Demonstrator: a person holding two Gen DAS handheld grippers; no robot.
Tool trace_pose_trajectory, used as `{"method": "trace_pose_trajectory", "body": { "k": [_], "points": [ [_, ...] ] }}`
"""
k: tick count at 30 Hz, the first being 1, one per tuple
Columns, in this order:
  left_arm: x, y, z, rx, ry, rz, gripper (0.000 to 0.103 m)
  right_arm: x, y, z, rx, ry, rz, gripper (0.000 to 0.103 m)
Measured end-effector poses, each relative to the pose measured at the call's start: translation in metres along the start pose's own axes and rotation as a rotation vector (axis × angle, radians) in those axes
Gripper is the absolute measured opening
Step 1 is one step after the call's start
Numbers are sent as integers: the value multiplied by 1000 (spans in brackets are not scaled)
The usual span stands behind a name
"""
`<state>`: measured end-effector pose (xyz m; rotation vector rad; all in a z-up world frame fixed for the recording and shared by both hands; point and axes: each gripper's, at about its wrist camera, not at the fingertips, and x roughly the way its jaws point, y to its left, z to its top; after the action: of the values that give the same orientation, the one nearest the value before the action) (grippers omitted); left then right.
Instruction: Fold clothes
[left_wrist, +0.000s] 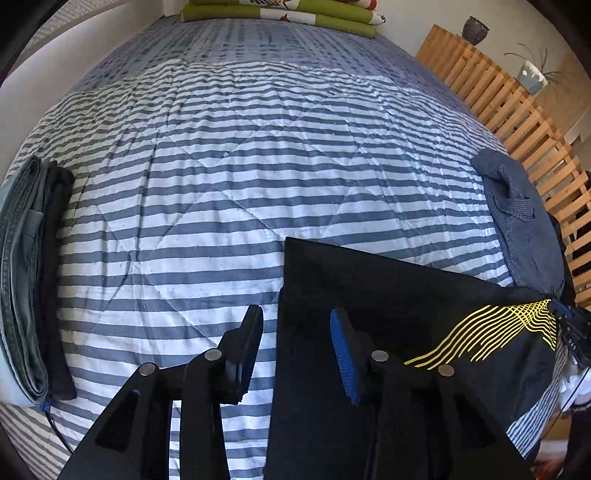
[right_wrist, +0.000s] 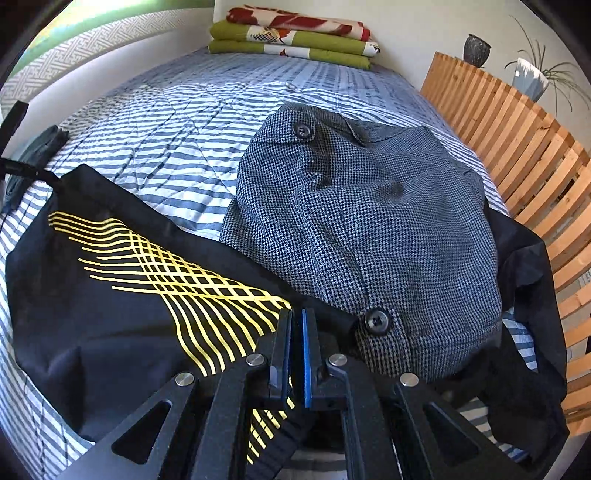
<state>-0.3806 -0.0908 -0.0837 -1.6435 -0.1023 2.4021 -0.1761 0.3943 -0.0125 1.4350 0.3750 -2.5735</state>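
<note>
A black T-shirt (left_wrist: 406, 295) with a yellow line print lies spread on the striped bedspread (left_wrist: 240, 166). My left gripper (left_wrist: 297, 332) is open over the shirt's left edge, one finger above the bedspread and the blue-padded one above the black cloth, neither pressing. The shirt's right corner rises to a point at my right gripper (left_wrist: 569, 325). In the right wrist view the right gripper (right_wrist: 297, 332) is shut, with the black T-shirt (right_wrist: 92, 314) bunched at its pads. A grey checked jacket (right_wrist: 369, 221) with black buttons lies crumpled beside the shirt.
Folded jeans and a dark garment (left_wrist: 29, 277) are stacked at the bed's left edge. Folded green and red blankets (left_wrist: 280, 11) lie at the head. A wooden slatted frame (left_wrist: 517, 110) runs along the right side, with a vase (right_wrist: 476, 46) and a plant (right_wrist: 532, 77) behind it.
</note>
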Motion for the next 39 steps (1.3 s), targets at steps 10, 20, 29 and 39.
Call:
{"method": "trace_pose_trajectory", "body": {
  "k": [10,20,29,39],
  "points": [
    [12,8,-10,23,-11,-22,41,0,-3,0,23,4,2,5],
    [5,4,-10,29,-80,-9,1,-11,-3,0,25,-10,-3,5],
    [11,-3,24,49,-66,15,1,-16,-15,12,61,-32,-42,5],
    [64,-6,41,19,-14,76,2,18,-18,21,40,16,-157,5]
  ]
}}
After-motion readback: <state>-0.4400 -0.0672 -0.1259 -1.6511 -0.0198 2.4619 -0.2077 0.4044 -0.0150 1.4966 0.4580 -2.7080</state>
